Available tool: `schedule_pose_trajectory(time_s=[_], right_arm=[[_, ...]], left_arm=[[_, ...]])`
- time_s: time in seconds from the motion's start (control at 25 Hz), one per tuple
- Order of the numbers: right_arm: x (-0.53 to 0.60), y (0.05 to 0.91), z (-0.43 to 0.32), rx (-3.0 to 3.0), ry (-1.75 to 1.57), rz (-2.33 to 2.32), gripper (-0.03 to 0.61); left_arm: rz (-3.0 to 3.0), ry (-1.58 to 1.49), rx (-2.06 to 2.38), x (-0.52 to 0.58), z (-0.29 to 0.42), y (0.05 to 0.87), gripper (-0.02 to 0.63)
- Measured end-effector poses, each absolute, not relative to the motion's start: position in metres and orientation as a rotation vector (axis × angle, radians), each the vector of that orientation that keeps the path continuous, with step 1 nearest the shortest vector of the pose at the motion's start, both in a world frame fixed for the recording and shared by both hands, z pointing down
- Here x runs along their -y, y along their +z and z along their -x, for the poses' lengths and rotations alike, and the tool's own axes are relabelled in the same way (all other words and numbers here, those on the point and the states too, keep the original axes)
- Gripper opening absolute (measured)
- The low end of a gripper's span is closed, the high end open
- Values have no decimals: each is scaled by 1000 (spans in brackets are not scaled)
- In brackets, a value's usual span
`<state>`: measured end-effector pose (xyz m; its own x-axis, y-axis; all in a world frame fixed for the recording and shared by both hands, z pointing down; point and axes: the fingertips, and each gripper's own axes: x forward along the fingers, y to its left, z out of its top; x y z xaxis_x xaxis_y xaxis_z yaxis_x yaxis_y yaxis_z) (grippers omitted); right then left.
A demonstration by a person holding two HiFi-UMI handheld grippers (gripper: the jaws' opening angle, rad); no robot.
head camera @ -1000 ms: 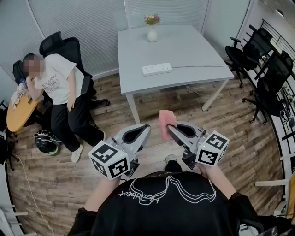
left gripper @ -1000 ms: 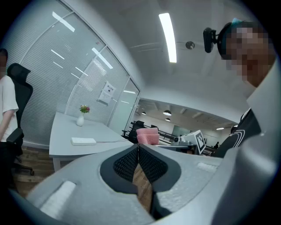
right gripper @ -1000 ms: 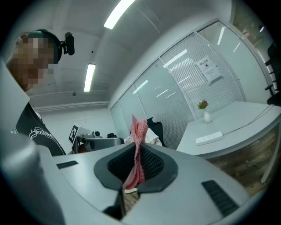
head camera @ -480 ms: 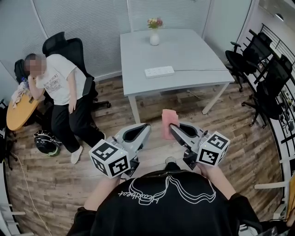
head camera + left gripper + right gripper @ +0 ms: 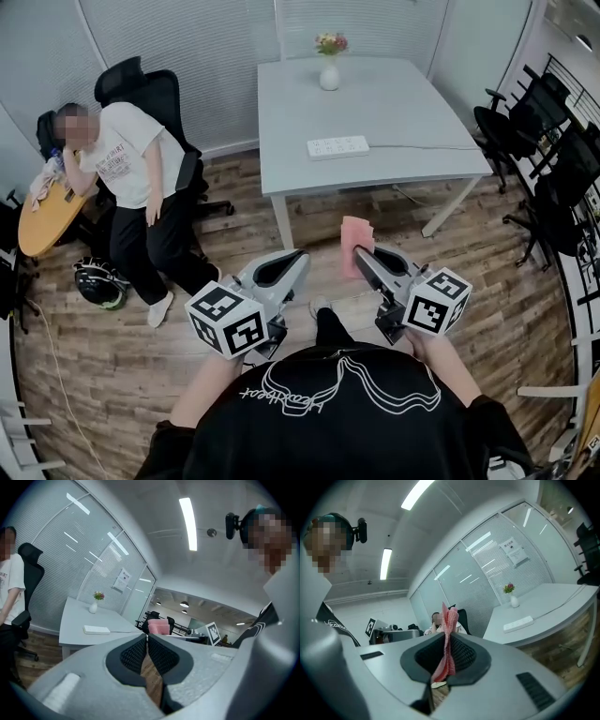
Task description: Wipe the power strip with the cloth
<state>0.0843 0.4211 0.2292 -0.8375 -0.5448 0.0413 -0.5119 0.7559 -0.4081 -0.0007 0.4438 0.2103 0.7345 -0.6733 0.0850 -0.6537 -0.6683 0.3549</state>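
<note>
The operator's black T-shirt [image 5: 337, 412] bears a white line drawing and lettering across the front. The left gripper [image 5: 296, 256] and right gripper [image 5: 360, 251] are grey-shelled, with black ribbed pads [image 5: 133, 654] and black-and-white marker cubes [image 5: 225, 322].

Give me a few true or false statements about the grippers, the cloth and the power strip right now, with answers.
1. The right gripper is clamped on the pink cloth. True.
2. The left gripper holds the power strip. False: its jaws are together and empty; the strip lies on the table.
3. The cloth touches the power strip. False: it is held above the floor, short of the table.
4. A vase of flowers stands on the table. True.
</note>
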Motion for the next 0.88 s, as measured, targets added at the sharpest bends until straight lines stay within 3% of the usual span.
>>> schedule_pose_trajectory(time_s=[0.88], right_arm=[[-96, 280, -50, -2982, -853, 825, 31]], left_arm=[[-2460, 109, 1124, -116, 28, 263, 15]])
